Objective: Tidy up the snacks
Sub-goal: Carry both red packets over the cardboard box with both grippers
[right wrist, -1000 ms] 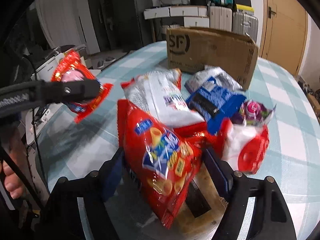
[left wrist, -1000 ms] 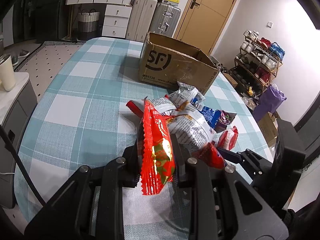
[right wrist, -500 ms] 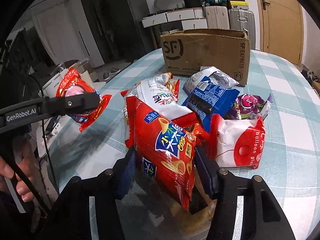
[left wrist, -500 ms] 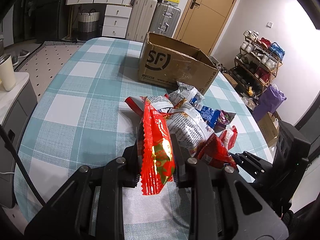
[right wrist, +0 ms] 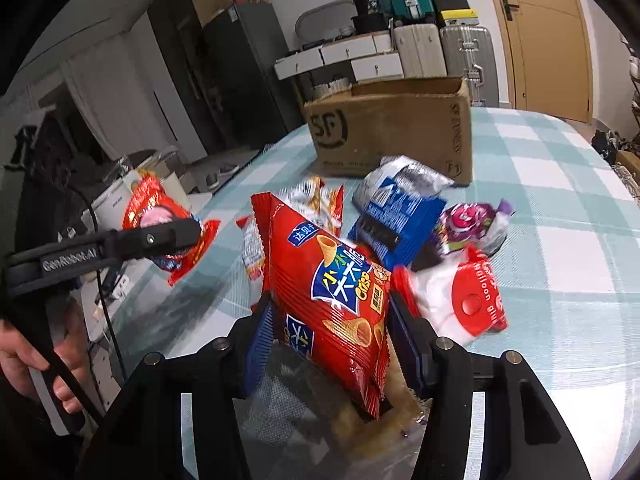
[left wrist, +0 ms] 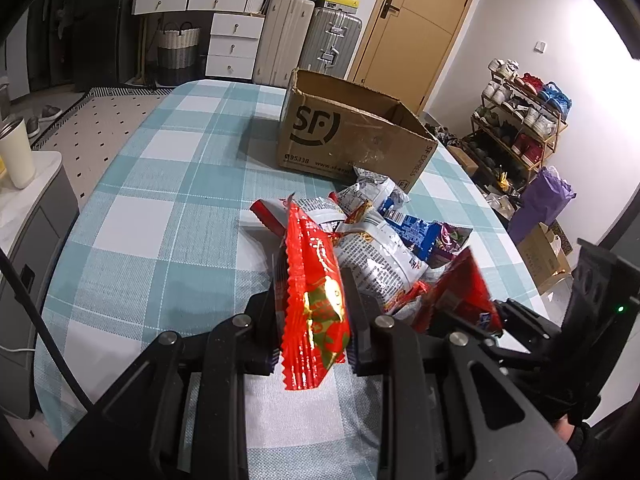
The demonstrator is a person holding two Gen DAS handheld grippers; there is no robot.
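My left gripper point(left wrist: 312, 280) is shut on a small red snack packet point(left wrist: 312, 248), held on edge above the checked table. The right wrist view shows that packet point(right wrist: 148, 200) at the left, held off the table. My right gripper point(right wrist: 329, 304) has its jaws closing on a red crisp bag point(right wrist: 320, 264), with both pads pressing its sides and the bag raised off the pile. Behind it lie a white bag point(left wrist: 376, 256), a blue bag point(right wrist: 396, 216), a purple packet point(right wrist: 468, 224) and a white-and-red gum bag point(right wrist: 460, 304). An open cardboard box point(left wrist: 348, 140) stands beyond the pile.
The checked tablecloth point(left wrist: 160, 208) runs left of the pile towards the table edge. A side cabinet with a white cup point(left wrist: 16, 152) stands off the left edge. A shoe rack point(left wrist: 520, 120) and suitcases point(left wrist: 328, 44) stand farther back. A person's hand point(right wrist: 24, 360) grips the left handle.
The right jaws have narrowed onto the red crisp bag, which has risen off the pile and turned more upright. The left gripper and its packet have stayed where they were.
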